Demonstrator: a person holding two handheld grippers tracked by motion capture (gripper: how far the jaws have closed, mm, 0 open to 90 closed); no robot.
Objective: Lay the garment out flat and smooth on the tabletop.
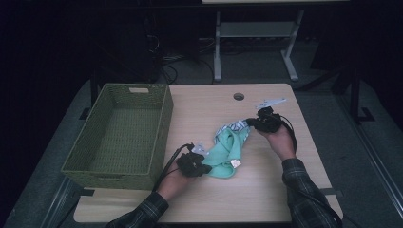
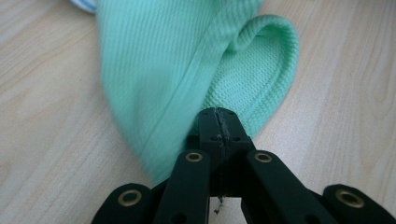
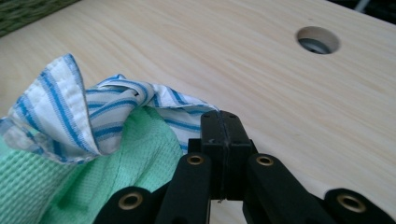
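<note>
Counter (image 1: 266, 190) first, pale wood, with bare room along its near edge and right side, and a round cable hole (image 1: 238, 97) near the far edge. Woven green basket (image 1: 121, 137) sits at the left, hanging partly over the counter's left edge, with a cut-out handle in its far wall. Mint-green garment (image 1: 228, 154) lies crumpled mid-counter, just right of the basket; a small white tag (image 1: 235, 164) shows at its near hem, any writing too small to read. Blue-and-white striped lining (image 3: 88, 116) peeks out at the far end.

Left hand-held gripper (image 2: 218, 119) comes in low from the near side, jaws pressed together on a ribbed fold at the garment's near end. Right hand-held gripper (image 3: 225, 123) reaches in from the right, wrist turned inward, its jaws closed tight on the striped edge, lifted a touch off the wood. Both plaid sleeves (image 1: 304, 190) enter from the bottom.
</note>
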